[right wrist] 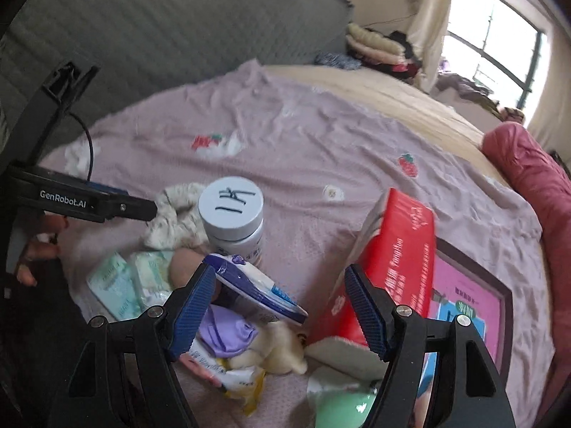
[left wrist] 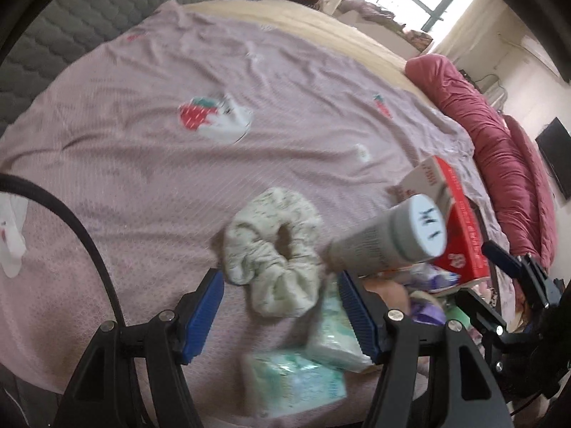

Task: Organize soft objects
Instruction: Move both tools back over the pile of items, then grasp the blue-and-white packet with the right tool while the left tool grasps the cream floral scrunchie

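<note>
Between the wide-open blue pads of the left claw (left wrist: 280,315) lies a pale scrunchie (left wrist: 274,251), ungripped, on the pink bedspread (left wrist: 142,142). Tissue packs (left wrist: 314,367) sit just beneath. The right claw (right wrist: 280,312), likewise wide open and empty, hovers over a purple-white packet (right wrist: 257,290), beside a white-capped bottle (right wrist: 233,215) and red box (right wrist: 396,260).

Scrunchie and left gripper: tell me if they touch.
Apart. The left wrist view shows pink blanket between the scrunchie and both fingers of the open left gripper.
</note>
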The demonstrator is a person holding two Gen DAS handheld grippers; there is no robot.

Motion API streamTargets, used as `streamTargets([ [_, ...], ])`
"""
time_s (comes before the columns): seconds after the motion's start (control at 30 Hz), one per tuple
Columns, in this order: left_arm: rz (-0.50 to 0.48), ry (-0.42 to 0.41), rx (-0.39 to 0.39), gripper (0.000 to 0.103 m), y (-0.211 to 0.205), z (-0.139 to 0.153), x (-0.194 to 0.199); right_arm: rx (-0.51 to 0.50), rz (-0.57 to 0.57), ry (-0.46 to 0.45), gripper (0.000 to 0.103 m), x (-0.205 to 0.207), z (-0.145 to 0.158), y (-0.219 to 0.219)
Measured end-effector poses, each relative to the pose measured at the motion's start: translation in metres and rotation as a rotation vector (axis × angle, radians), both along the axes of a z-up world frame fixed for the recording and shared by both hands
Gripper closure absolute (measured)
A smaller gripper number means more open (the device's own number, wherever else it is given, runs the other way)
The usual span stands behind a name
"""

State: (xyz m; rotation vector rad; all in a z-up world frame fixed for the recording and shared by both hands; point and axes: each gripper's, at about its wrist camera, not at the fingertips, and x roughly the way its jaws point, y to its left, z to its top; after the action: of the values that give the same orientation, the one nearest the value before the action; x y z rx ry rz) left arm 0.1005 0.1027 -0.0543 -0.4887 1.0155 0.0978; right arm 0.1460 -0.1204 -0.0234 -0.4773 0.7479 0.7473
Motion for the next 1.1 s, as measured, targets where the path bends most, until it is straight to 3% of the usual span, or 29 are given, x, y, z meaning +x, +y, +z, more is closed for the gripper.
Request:
streamTargets([
  [0.2,0.020,0.032,-0.031,0.036,0.011,-0.021,0.005,-0.122,0.088,-0.005,0.027,0.009,-0.015,0.020],
  [0.53,0.041,0.056,-0.036,0.036,0.020,-0.037,0.018,-0.184,0.123,0.028,0.027,0.022,-0.033,0.028],
  [0.57,0.047,0.061,-0.035,0.036,0.021,-0.038,0.019,-0.187,0.127,0.032,0.029,0.022,-0.034,0.027],
  [0.63,0.052,0.064,-0.040,0.036,0.022,-0.042,0.021,-0.186,0.140,0.039,0.046,0.023,-0.035,0.027],
  [0.7,0.057,0.068,-0.038,0.036,0.023,-0.045,0.024,-0.181,0.154,0.043,0.055,0.024,-0.036,0.028],
  [0.83,0.063,0.074,-0.038,0.036,0.023,-0.051,0.028,-0.184,0.186,0.032,0.069,0.021,-0.036,0.029],
  [0.93,0.068,0.076,-0.039,0.036,0.024,-0.053,0.030,-0.178,0.213,0.025,0.077,0.017,-0.034,0.027],
  [1.1,0.068,0.075,-0.029,0.036,0.023,-0.056,0.034,-0.160,0.238,0.012,0.079,0.013,-0.029,0.021],
])
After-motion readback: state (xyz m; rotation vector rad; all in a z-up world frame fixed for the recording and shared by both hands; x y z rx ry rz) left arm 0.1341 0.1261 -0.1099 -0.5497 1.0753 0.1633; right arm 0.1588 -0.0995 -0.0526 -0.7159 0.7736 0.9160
